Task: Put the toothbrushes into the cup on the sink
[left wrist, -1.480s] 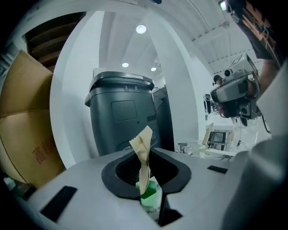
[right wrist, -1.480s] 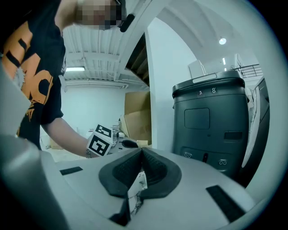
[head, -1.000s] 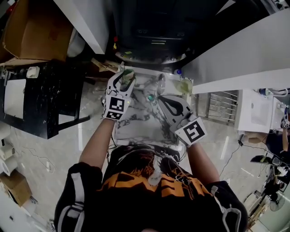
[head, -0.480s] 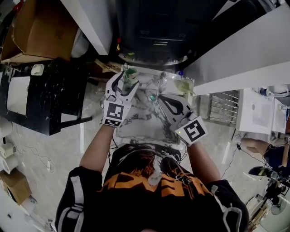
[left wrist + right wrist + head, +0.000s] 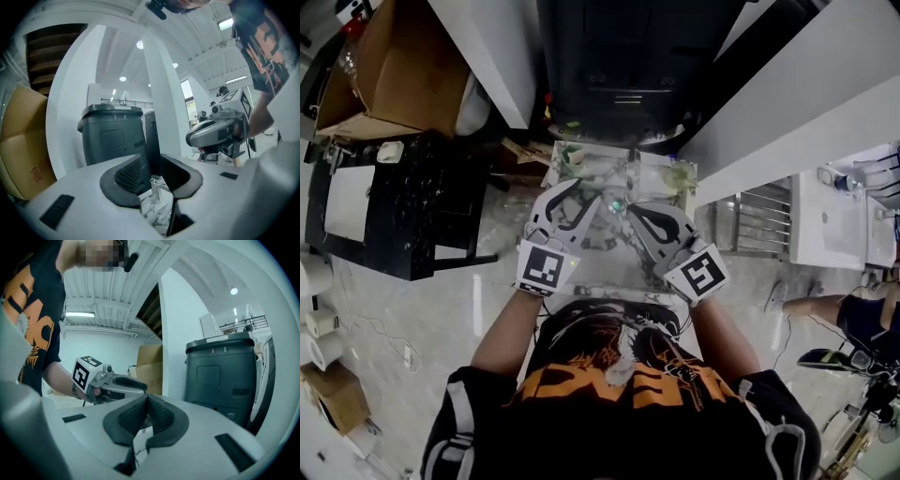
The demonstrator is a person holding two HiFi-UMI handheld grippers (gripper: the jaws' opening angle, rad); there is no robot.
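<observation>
A clear cup (image 5: 572,157) with something green in it stands at the back left corner of the marble sink (image 5: 600,262). My left gripper (image 5: 581,199) hovers over the sink, short of the cup. Its jaws are closing and nothing is between them. In the left gripper view (image 5: 152,173) only the faucet (image 5: 154,185) shows through the gap. My right gripper (image 5: 630,208) is beside it, shut and empty, its pads pressed together in the right gripper view (image 5: 146,401). A small teal thing (image 5: 616,203) lies between the two grippers; I cannot tell what it is.
A faucet (image 5: 633,169) rises at the sink's back middle, and a second clear container (image 5: 680,176) stands at the back right. A dark grey machine (image 5: 112,136) and a white wall (image 5: 787,112) lie behind the sink. A black cabinet (image 5: 412,206) and cardboard box (image 5: 389,70) stand left.
My left gripper has drawn back from the cup at the back left toward the person and now sits over the sink's middle. The right gripper has hardly moved.
</observation>
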